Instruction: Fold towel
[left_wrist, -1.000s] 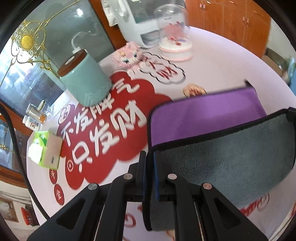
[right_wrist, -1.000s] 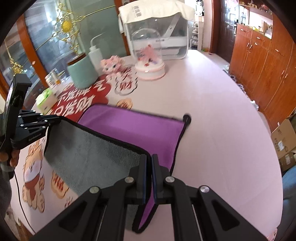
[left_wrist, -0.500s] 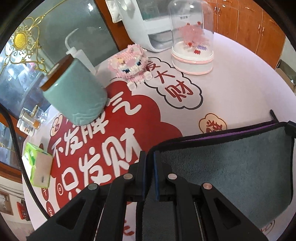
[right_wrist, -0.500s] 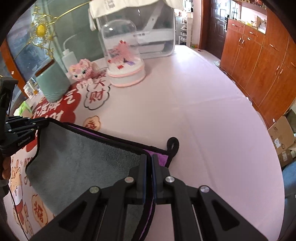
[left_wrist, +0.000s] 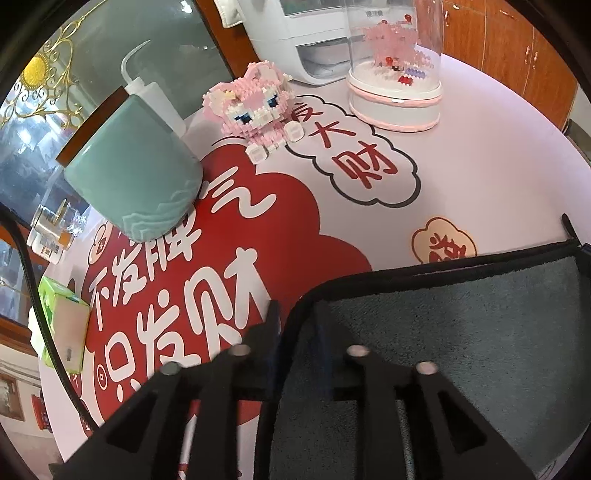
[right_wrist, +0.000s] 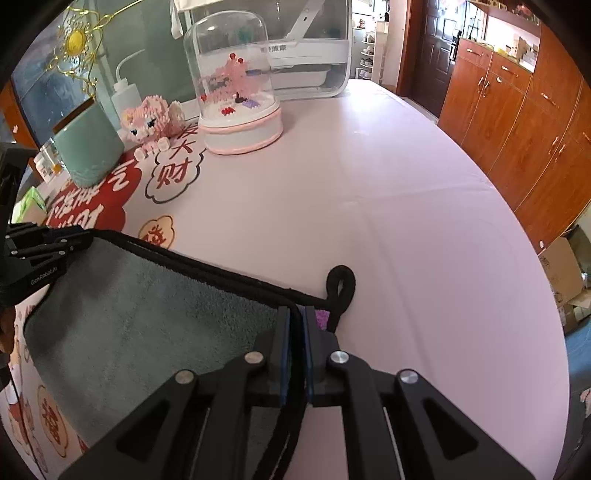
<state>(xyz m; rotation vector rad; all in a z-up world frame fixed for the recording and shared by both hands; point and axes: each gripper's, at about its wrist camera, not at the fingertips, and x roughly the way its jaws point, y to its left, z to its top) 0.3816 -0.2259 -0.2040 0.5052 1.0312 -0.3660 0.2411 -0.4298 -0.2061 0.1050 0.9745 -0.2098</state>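
Note:
The towel (left_wrist: 461, 332) is grey on top with a black hem and purple underneath, folded over on the pink table. My left gripper (left_wrist: 297, 325) is open, its fingers apart around the towel's near left corner, which lies between them. My right gripper (right_wrist: 295, 321) is shut on the towel (right_wrist: 147, 314) at its right corner, beside the black hanging loop (right_wrist: 341, 284). A sliver of purple shows by the right finger. The left gripper also shows in the right wrist view (right_wrist: 48, 251) at the towel's far left corner.
A teal cup (left_wrist: 133, 173), squeeze bottle (left_wrist: 155, 96), pink block figure (left_wrist: 255, 107) and domed display (left_wrist: 395, 66) stand beyond the towel. A green tissue box (left_wrist: 62, 325) sits at the left edge. Wooden cabinets (right_wrist: 517, 129) line the right.
Both grippers carried the towel's edge forward over the purple layer, which is now covered. The left gripper's fingers have opened; the right stays shut.

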